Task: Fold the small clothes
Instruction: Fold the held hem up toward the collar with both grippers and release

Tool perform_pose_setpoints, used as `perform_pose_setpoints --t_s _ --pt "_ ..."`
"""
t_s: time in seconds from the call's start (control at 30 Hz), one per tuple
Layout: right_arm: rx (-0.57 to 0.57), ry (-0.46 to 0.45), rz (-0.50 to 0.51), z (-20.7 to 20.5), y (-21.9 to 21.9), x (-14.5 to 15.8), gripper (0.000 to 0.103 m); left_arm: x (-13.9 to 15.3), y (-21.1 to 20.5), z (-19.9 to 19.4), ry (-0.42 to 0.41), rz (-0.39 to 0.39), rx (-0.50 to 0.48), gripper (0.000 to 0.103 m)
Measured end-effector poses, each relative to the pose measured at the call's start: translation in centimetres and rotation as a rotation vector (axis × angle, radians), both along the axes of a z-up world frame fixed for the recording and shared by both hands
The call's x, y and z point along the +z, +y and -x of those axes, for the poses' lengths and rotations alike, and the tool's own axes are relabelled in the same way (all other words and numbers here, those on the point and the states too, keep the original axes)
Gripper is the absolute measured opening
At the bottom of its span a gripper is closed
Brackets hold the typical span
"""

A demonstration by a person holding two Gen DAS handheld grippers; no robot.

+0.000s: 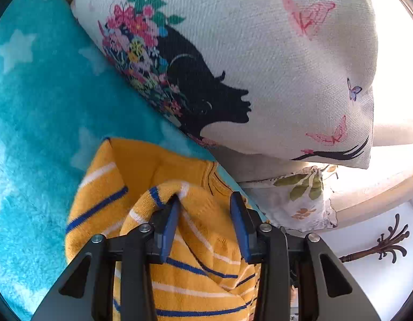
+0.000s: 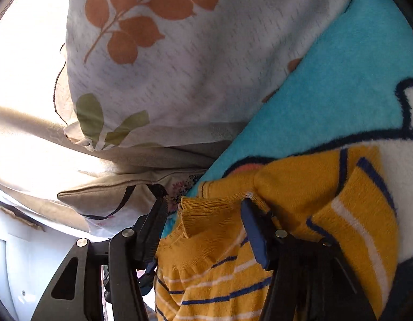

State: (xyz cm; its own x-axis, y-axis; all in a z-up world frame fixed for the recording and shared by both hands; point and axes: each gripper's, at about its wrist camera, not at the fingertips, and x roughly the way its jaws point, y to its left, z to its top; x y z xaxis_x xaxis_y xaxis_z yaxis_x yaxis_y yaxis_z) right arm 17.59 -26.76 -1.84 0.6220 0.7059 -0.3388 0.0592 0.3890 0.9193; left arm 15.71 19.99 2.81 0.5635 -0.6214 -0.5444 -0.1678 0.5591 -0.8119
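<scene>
As both of my claws point forward and slightly down over the bed, the nearest thing in each view is the yellow striped sweater, a knit with blue and white bands. In the left wrist view my left claw stands with its blue pads parted; a raised fold of the sweater lies between them, brushing the pad at about nine o'clock, while the pad at three o'clock stands clear of the cloth, so nothing is clamped. In the right wrist view my right claw is likewise spread wide: the ribbed hem of the same sweater sits in the gap, and neither pad presses on it.

Beyond the claws, the sweater rests folded over itself on a turquoise fleece blanket printed with pale stars; in the right wrist view the blanket fills the sector from one to three o'clock and carries a white cartoon figure outlined in dark blue.

Farther off, a cream cushion leans at twelve o'clock in the left wrist view, printed with a black profile silhouette, a flower crown and pink butterflies. Below it, at about four o'clock, lies a white cloth with green leaves, and a dark curled metal ornament shows past it. In the right wrist view a leaf-printed pillow occupies eleven to twelve o'clock, with a beige cushion beneath it.

No container appears in either view.
</scene>
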Motion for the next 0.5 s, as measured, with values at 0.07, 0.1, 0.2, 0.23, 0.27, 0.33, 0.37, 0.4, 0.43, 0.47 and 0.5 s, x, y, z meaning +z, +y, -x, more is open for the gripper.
perform_pose_setpoints --t_s 0.07,0.1,0.2,0.23,0.27,0.33,0.37,0.4,0.43,0.47,0.5 --pt "-0.01 -0.011 0.042 0.1 -0.2 0.5 0.063 0.8 0.2 0.2 -0.014 -0.041 0.013 0.045" --pt "-0.009 -0.024 0.068 0.3 -0.3 0.8 0.065 1.3 0.3 0.3 -0.023 -0.066 0.033 0.048" --pt "-0.012 -0.06 0.151 1.1 -0.5 1.9 0.07 2.6 1.2 1.0 -0.039 -0.104 0.068 0.055" --pt "-0.011 -0.066 0.168 1.4 -0.6 2.2 0.071 2.8 1.5 1.3 -0.038 -0.117 0.073 0.055" --pt "-0.005 -0.07 0.184 1.9 -0.9 2.4 0.071 3.2 1.7 1.8 -0.04 -0.138 0.076 0.056" --pt "0.007 -0.08 0.226 3.0 -1.0 3.0 0.072 3.8 1.9 2.9 -0.043 -0.197 0.066 0.057" --pt "0.016 -0.092 0.254 3.8 -1.2 3.2 0.073 3.9 1.9 3.6 -0.038 -0.227 0.057 0.057" --pt "0.023 -0.104 0.285 4.6 -1.4 3.4 0.073 4.0 2.0 4.3 -0.033 -0.25 0.046 0.058" --pt "0.027 -0.114 0.319 5.6 -1.7 3.6 0.074 4.0 2.6 5.4 -0.033 -0.264 0.031 0.058" --pt "0.029 -0.122 0.355 6.7 -2.0 3.7 0.075 3.9 2.7 6.3 -0.032 -0.279 0.015 0.059" --pt "0.031 -0.126 0.387 7.8 -2.3 3.7 0.075 3.7 3.0 7.4 -0.03 -0.294 -0.002 0.06"
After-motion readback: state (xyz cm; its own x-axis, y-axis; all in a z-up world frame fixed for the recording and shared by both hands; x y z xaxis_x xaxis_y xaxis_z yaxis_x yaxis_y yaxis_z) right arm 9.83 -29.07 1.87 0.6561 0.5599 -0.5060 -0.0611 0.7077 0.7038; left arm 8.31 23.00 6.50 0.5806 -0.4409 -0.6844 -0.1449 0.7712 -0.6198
